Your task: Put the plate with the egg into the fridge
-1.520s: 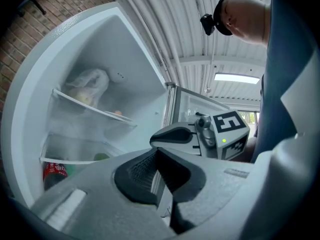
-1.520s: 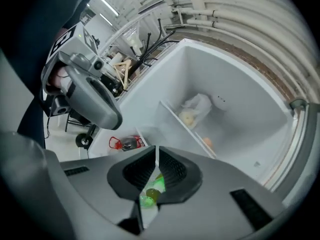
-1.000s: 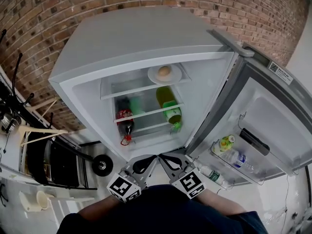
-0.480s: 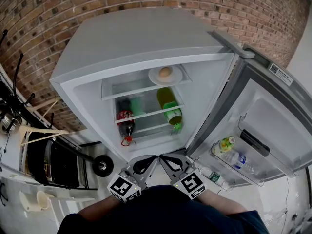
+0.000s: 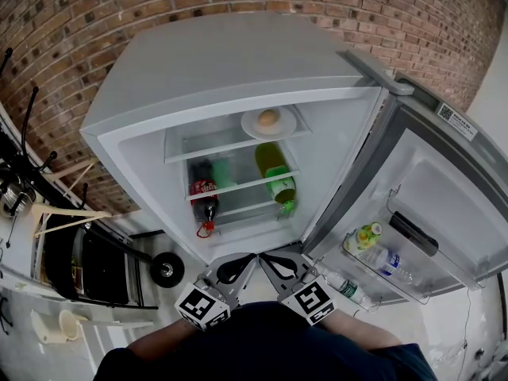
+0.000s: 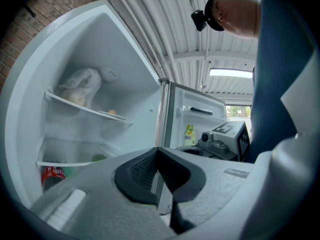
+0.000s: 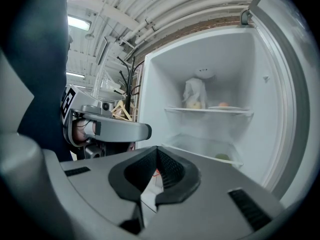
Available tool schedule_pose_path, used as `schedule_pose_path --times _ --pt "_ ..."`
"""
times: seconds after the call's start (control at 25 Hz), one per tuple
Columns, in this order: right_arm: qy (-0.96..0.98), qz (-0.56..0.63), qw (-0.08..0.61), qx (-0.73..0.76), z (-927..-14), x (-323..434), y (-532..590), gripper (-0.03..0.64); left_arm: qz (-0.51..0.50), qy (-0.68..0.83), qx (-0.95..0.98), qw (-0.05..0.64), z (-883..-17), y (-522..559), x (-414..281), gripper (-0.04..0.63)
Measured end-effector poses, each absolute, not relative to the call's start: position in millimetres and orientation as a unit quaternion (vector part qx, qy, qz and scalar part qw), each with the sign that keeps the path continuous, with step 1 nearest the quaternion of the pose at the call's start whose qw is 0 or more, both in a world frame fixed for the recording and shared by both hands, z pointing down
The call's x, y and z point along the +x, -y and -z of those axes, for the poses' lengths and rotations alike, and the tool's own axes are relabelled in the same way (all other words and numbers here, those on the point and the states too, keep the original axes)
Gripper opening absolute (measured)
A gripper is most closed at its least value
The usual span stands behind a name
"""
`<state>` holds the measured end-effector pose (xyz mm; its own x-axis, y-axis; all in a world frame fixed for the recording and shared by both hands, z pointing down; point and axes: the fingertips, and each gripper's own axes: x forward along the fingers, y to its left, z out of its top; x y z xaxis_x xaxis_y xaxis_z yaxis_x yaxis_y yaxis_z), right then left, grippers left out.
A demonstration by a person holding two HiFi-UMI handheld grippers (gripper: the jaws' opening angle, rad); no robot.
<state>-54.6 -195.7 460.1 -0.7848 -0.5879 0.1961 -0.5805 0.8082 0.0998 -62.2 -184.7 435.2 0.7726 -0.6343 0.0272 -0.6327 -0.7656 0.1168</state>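
The white plate with a brown egg rests on the top shelf of the open fridge. Both grippers hang low in front of the fridge, close to the person's body and far from the plate. My left gripper is shut with nothing in it, and so is my right gripper. In the left gripper view the jaws meet, and the plate shows on the shelf beyond. From the right gripper the plate sits beside a white plastic bag.
A cola bottle and a green bottle lie on the lower shelves. The open door on the right holds small bottles in its rack. A brick wall, a coat stand, hangers and a black appliance stand to the left.
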Motion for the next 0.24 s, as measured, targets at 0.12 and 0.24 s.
schedule_pose_path --times 0.12,0.24 --pt "0.944 0.015 0.110 0.310 -461.0 -53.4 195.6 0.011 -0.002 0.338 0.940 0.057 -435.2 184.5 -61.4 0.005" --pt "0.944 0.014 0.111 0.311 -461.9 -52.0 195.3 0.011 0.012 0.336 0.940 0.055 -435.5 184.3 -59.7 0.005"
